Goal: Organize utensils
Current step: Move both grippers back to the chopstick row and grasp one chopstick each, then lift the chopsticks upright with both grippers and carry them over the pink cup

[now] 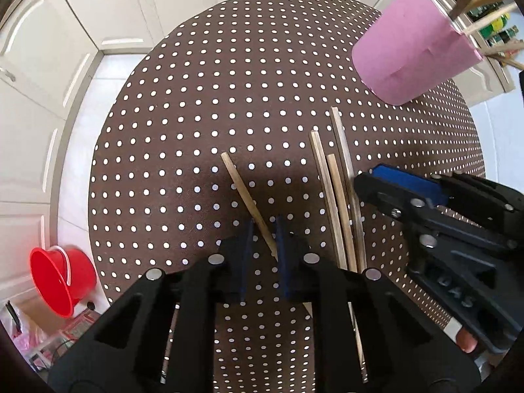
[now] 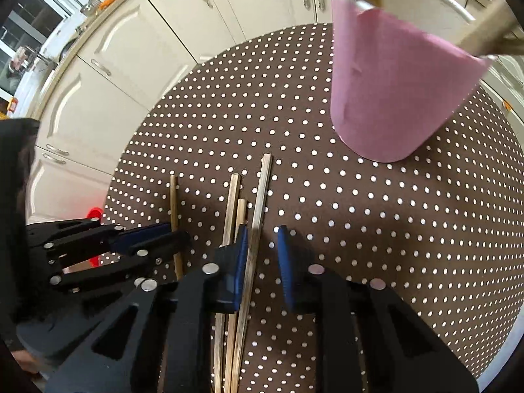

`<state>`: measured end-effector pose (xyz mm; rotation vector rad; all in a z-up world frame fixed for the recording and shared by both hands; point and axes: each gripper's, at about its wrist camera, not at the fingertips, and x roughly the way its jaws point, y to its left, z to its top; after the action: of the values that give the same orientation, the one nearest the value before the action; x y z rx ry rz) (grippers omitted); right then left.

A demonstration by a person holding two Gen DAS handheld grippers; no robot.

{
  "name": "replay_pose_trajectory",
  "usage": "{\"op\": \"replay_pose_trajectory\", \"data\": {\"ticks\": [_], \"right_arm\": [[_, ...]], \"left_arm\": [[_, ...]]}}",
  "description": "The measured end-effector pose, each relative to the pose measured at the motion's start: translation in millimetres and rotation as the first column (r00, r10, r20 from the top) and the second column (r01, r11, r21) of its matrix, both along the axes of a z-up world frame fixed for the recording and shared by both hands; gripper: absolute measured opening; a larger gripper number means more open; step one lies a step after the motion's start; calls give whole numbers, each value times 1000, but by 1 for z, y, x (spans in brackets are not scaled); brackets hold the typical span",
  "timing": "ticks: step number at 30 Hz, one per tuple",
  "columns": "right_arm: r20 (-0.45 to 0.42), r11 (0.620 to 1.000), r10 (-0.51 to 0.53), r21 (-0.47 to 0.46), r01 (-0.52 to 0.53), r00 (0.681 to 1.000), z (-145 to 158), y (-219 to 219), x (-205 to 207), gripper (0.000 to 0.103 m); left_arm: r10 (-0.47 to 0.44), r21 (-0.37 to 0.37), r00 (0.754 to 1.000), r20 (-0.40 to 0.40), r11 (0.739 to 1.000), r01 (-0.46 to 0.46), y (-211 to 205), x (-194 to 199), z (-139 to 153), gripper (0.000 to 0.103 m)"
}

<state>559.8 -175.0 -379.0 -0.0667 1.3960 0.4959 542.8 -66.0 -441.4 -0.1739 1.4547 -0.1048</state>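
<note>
Several chopsticks are already stood in the pink holder (image 1: 412, 55). Four remain on the dotted table (image 1: 196, 98). The left gripper (image 1: 263, 258) is narrowed around the lone chopstick (image 1: 249, 203), the right gripper (image 2: 262, 268) around the longest chopstick (image 2: 260, 196); pad contact cannot be confirmed.

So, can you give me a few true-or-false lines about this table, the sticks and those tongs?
Four sticks lie on the table. True.
The cup is blue. False: it is pink.
The cup is empty. False: sticks stand in it.
One stick lies between the pads of the left tongs. True.
The bucket stands on the table. False: it sits below, beside the table.
</note>
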Motion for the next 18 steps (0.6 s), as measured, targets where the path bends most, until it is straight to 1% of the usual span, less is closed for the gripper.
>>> {"op": "replay_pose_trajectory", "data": {"ticks": [2,3,6,11,13,15,18], "right_arm": [[-15,1000,19,-23,-20,1000,-6,6,1,12],[-18,1000,23,-18,-23,1000,-7,9,2,12],[4,996,54,-74,-54,999,-9,20,1,8],[-4,995,55,-81,-55,998,-12,21,5,6],[-15,997,48,-67,-49,999,-12,21,4,6],[-42,1000,17,-21,-18,999,-10,11,7,5],[-24,1000,-4,16,5,1000,2,1,6,5]], "left_arm": [[4,-2,1000,3,1000,-4,5,2,1,15],[6,-2,1000,2,1000,-6,7,3,1,15],[10,2,1000,7,1000,-10,7,4,4,15],[9,14,1000,24,1000,-9,7,10,6,11],[8,14,1000,27,1000,-9,7,8,5,7],[9,-1,1000,30,1000,-9,5,4,7,6],[7,-23,999,41,1000,-6,2,0,9,6]]}}
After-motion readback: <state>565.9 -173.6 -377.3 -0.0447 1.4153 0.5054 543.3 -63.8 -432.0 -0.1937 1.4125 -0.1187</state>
